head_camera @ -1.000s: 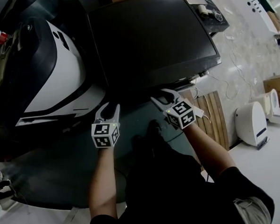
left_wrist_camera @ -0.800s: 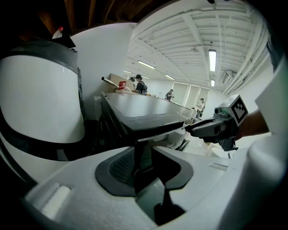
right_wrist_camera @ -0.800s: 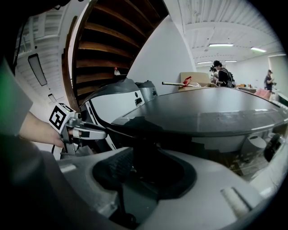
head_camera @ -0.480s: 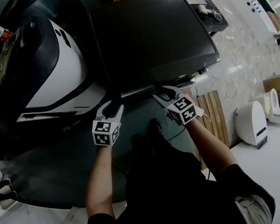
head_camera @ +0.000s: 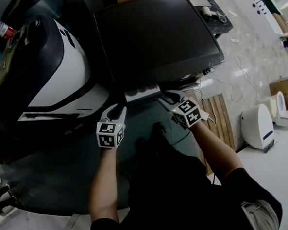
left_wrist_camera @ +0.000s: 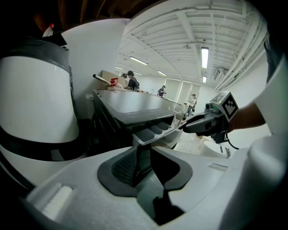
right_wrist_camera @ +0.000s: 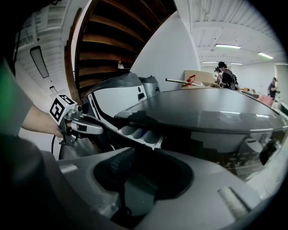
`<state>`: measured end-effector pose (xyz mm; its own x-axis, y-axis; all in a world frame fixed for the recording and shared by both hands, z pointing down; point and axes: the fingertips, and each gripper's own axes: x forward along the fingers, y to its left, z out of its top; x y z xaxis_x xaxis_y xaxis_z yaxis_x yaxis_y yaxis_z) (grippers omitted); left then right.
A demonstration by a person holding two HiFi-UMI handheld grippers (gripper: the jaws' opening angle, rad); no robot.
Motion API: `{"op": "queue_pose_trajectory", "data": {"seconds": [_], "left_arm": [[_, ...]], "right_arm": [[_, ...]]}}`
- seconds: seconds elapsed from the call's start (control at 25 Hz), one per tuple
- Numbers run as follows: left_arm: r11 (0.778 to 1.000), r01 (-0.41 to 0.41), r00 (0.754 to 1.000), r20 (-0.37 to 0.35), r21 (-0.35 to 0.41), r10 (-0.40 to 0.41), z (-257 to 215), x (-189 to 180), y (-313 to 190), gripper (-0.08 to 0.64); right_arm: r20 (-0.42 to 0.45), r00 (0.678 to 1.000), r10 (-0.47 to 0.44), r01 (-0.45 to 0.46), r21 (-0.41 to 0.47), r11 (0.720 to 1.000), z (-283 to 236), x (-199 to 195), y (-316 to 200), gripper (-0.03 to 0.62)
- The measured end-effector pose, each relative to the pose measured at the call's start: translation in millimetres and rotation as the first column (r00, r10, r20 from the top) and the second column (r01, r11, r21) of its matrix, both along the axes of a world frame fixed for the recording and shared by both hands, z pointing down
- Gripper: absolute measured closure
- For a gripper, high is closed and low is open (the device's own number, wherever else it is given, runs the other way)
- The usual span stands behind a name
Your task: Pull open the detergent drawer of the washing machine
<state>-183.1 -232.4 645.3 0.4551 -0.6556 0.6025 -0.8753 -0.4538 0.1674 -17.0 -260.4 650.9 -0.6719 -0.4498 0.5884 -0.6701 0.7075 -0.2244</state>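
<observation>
The dark-topped washing machine [head_camera: 159,38] fills the upper middle of the head view. Its white detergent drawer [head_camera: 141,93] sticks out of the front, and its compartments [left_wrist_camera: 153,131] show in both gripper views. My left gripper [head_camera: 118,109] is at the drawer's left end. Its jaws are closing, and the dark front corner of the drawer [left_wrist_camera: 143,157] sits between the pads, against the ribbed one. My right gripper [head_camera: 166,97] is at the right end, jaws also closing. That corner of the drawer [right_wrist_camera: 155,143] lies just above their gap, and no pad presses on it.
A large white-and-black appliance [head_camera: 58,68] stands close on the left, with a red-capped bottle [head_camera: 0,29] behind it. Wooden slats [head_camera: 214,115], loose cables [head_camera: 239,82] and white units [head_camera: 259,124] lie on the floor to the right. People stand far off in the hall.
The drawer has slid out of the machine front: shut a second ago, a thin white strip half a second ago, compartments now showing. Both grippers stayed almost where they were.
</observation>
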Motion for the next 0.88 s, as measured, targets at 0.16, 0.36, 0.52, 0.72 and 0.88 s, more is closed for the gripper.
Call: {"op": "queue_pose_trajectory", "data": {"seconds": [0.16,0.36,0.52,0.72,0.88], "left_arm": [[1.0,0.006,1.0,0.0,-0.004,-0.006,0.4,1.9,9.4,0.465],[1.0,-0.003,1.0,-0.01,-0.005,0.003,0.1,5.7,25.7,0.466],[1.0,-0.016,1.0,-0.013,-0.009,0.016,0.2,7.6,38.6,0.468],[1.0,-0.017,1.0,-0.016,-0.018,0.017,-1.1,9.3,53.4,0.472],[1.0,-0.012,1.0,-0.02,-0.021,0.012,-1.0,10.4,62.5,0.472]], "right_arm": [[-0.016,1.0,0.005,-0.005,-0.004,1.0,-0.1,1.5,8.9,0.459],[-0.021,1.0,0.013,-0.014,-0.011,1.0,0.0,5.5,25.6,0.459],[-0.023,0.999,0.023,-0.023,-0.011,1.0,0.4,7.6,38.6,0.459],[-0.02,0.999,0.035,-0.035,-0.019,0.999,-0.4,10.0,53.7,0.459],[-0.025,0.999,0.038,-0.039,-0.021,0.999,0.3,11.4,62.8,0.459]]}}
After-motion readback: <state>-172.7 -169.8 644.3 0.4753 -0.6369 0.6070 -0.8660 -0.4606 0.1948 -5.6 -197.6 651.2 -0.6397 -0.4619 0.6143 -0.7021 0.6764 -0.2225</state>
